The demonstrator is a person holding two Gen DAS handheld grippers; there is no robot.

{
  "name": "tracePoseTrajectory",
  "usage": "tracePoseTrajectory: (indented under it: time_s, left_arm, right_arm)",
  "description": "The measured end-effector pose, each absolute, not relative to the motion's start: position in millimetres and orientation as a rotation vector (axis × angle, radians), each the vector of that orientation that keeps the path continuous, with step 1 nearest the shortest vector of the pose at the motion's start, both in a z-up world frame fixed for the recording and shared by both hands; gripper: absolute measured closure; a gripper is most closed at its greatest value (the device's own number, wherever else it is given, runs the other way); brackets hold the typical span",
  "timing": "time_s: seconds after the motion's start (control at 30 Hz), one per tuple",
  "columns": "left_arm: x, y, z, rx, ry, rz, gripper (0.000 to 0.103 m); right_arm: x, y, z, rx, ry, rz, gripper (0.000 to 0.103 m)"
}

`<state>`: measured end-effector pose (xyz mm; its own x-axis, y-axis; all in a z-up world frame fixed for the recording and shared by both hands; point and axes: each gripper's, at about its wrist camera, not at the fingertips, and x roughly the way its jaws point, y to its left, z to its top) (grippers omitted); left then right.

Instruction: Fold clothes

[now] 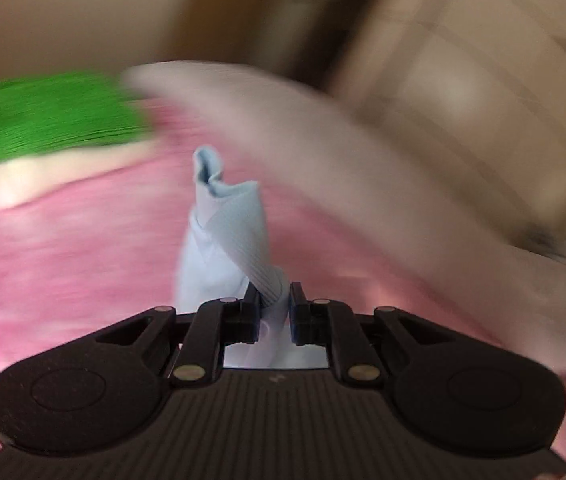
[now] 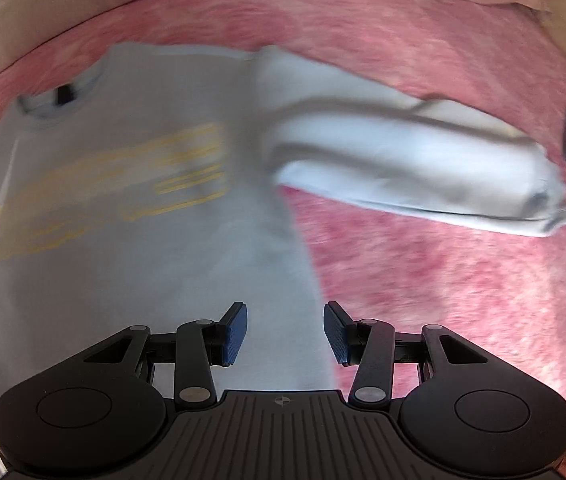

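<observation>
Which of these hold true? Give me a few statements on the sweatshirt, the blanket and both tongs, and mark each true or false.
1. The left tongs are shut on the cuff of the light blue sweatshirt. True.
2. The right tongs grip the sweatshirt's hem. False: they are open, nothing between the pads.
3. The sweatshirt lies on a pink blanket. True.
4. The print on the chest is red. False: it is yellow.
5. A green cloth lies on the bed. True.

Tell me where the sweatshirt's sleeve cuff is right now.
In the left wrist view, the ribbed cuff is pinched in the left gripper, lifted above the pink blanket; in the right wrist view the sleeve stretches toward the right edge.
</observation>
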<state>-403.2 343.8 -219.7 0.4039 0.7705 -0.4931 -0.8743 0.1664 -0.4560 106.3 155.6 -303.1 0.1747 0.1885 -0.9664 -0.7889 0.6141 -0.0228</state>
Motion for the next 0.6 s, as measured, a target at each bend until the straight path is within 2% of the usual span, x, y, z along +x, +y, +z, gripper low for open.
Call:
tracePoseTrajectory:
  time_s: [0.07, 0.1, 0.13, 0.27, 0.43, 0.6]
  left_arm:
    - [-351.3, 336.5, -219.7, -0.798, 0.188, 0.996, 0.089]
    - [-325.0, 332.8, -221.8, -0.819, 0.206, 0.904, 0.082]
    - [-298.7, 329.0, -224.0, -0.838, 0.224, 0.812, 0.079]
    - [-234.2, 301.5, -264.6, -0.949, 0.400, 0.678, 0.075]
    - [-251.6, 281.0, -294.6, -1.023, 0.545, 0.745, 0.075]
    - [-305.7, 295.4, -304.4, -1.016, 0.626, 0.904, 0.076]
  right_arm:
    - [119.7, 149.5, -300.4, -0.588, 1.204, 0.735, 0.056]
    - [125.3, 147.2, -299.2, -0.578, 1.203, 0.727, 0.056]
    - [130.9, 145.0, -297.9, -0.567, 1.202, 0.719, 0.056]
    - [149.2, 137.9, -293.1, -0.524, 1.197, 0.708, 0.056]
    - [157.1, 134.6, -294.7, -0.429, 1.213, 0.761, 0.056]
    - [141.8, 157.5, -313.0, -0.239, 1.337, 0.918, 0.057]
